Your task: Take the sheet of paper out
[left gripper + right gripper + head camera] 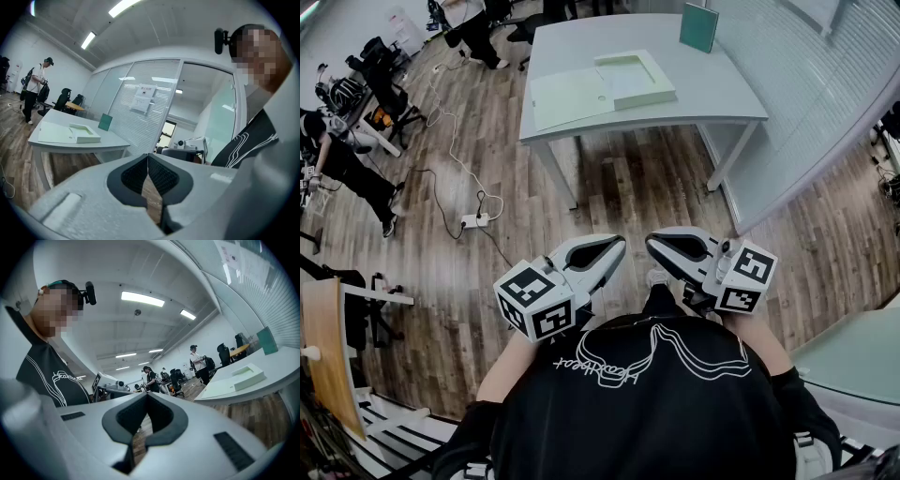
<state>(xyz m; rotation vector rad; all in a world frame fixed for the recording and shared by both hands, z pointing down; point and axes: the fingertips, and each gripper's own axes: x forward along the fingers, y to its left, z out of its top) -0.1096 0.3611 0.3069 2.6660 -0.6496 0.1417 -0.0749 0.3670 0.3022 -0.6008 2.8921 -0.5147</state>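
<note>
A pale green flat box lies open on the grey table (pixel 712 89) far ahead of me, its tray (pixel 636 78) beside its flat lid (pixel 570 97). The tray's inside looks whiter; whether that is the sheet of paper I cannot tell. The same box shows in the left gripper view (pixel 84 133) and the right gripper view (pixel 248 376). Both grippers are held close to the person's chest, far from the table, tips turned toward each other. The left gripper (pixel 619 246) (pixel 148 157) is shut on nothing. The right gripper (pixel 652 242) (pixel 146 395) is shut too, and holds nothing.
A teal book (pixel 698 26) stands upright at the table's far edge. A power strip with cables (pixel 475 221) lies on the wooden floor at the left, near people and office chairs. A glass partition with blinds runs along the right. Another tabletop's corner (pixel 853 356) sits at lower right.
</note>
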